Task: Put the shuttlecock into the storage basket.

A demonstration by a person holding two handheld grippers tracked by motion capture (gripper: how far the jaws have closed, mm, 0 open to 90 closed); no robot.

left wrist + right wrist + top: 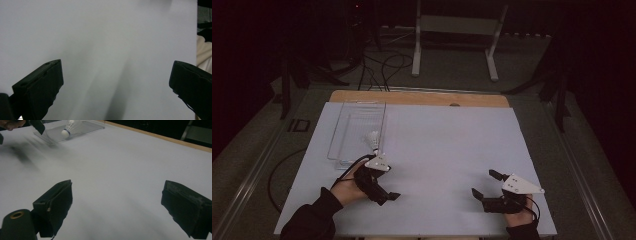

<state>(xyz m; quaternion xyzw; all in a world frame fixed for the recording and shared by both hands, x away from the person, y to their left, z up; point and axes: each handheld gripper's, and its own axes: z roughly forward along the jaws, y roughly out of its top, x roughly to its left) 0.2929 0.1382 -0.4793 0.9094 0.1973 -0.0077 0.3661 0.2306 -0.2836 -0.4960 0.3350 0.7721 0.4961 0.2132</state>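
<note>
We hold both grippers' fingers spread, left gripper (379, 187) just beside the tray (343, 145); we should approach the shuttlecock (373, 140) slowly.

High view overhead, facing forward; gripper views low, close over shared white table (437, 150).

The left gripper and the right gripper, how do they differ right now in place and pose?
The left gripper sits just below the clear plastic tray holding the white shuttlecock; the right gripper is far from it, near the white table's right front corner. The left gripper's jaws point toward the table's middle and front, the right one's up and leftward. Both are black, hand-held, with jaws wide open and holding nothing.
</note>
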